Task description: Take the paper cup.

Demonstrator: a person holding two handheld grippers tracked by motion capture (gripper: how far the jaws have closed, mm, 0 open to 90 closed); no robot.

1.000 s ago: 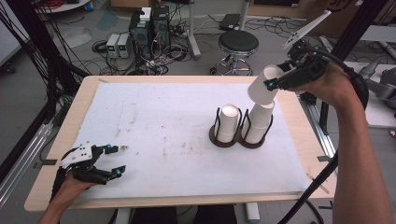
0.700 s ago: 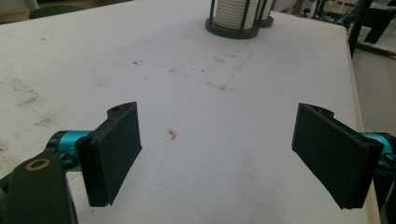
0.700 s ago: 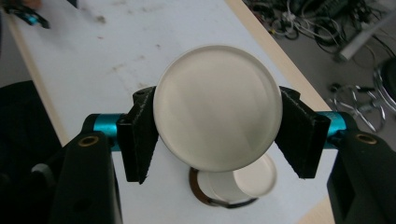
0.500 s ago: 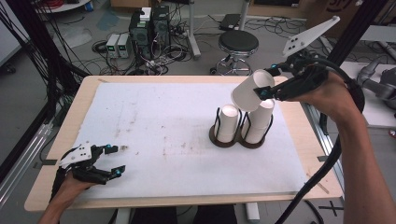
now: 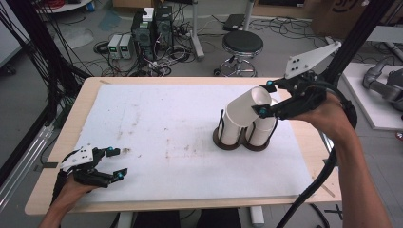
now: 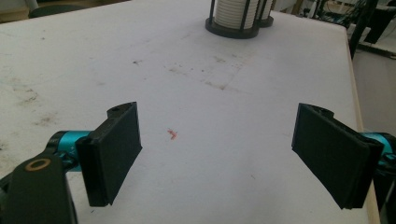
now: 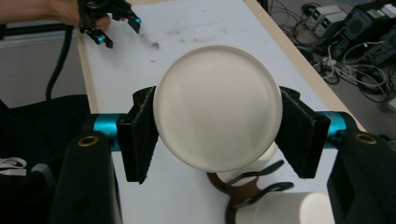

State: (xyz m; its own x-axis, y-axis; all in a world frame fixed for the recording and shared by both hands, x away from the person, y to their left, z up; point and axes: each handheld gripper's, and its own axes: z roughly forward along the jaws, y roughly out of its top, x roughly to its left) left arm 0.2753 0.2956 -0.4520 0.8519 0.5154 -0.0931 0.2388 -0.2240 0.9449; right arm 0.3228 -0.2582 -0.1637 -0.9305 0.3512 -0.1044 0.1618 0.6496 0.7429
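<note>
High view: your right gripper [image 5: 264, 98] pinches a tilted white cup [image 5: 245, 111].
It hangs over the cup rack [image 5: 223, 140]; your left gripper [image 5: 115, 163] rests on the bench [image 5: 190, 85], jaws spread.

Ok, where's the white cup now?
High view, right side: the white cup sits tilted in the right tongs, above the left cup holder.

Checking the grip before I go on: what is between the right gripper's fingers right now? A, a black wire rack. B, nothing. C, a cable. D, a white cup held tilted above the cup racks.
D: the right gripper has its fingers clamped on the white cup, tilted over the racks.
</note>
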